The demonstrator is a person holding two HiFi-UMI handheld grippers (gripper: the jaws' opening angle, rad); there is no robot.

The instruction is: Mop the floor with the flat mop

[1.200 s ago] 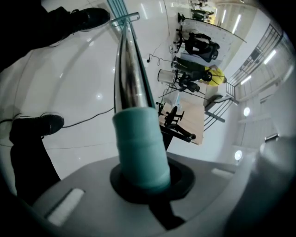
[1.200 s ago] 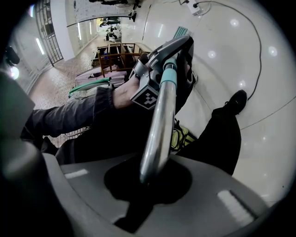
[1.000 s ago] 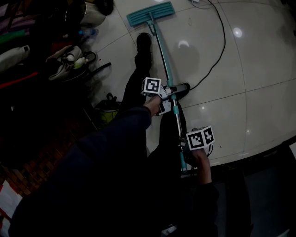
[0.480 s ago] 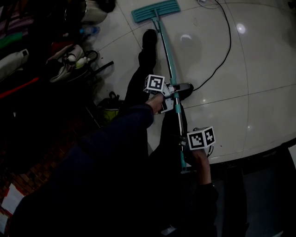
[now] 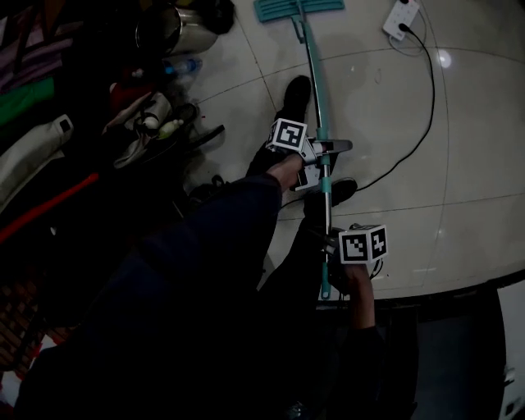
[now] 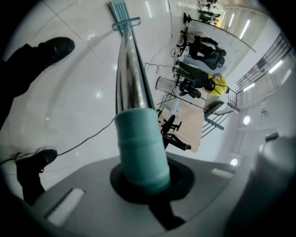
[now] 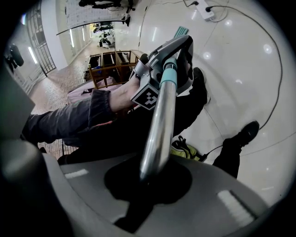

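Around the mop handle [image 5: 315,82], the left gripper [image 5: 322,149] and right gripper [image 5: 330,246] are both clamping tight. The mop head [image 5: 297,8] is lying flat on the floor [image 5: 467,164] well ahead — mopping is seemingly underway, though how much floor is done is not showing.

Both hand-held grippers are clamped on the mop handle [image 5: 314,90], one below the other along it. The left hand-held gripper [image 5: 321,152] sits at the handle's middle. Its jaws are closed round the teal sleeve there, and its marker cube lies on the handle's left side. The left arm [image 5: 225,234], in a dark sleeve, reaches out nearly straight to it, with the bare wrist showing just behind the cube. The right hand-held gripper [image 5: 330,246] grips the bare metal tube near the handle's upper end, its jaws closed round it. The right forearm [image 5: 362,302] is drawn in close, just right of the handle's end.
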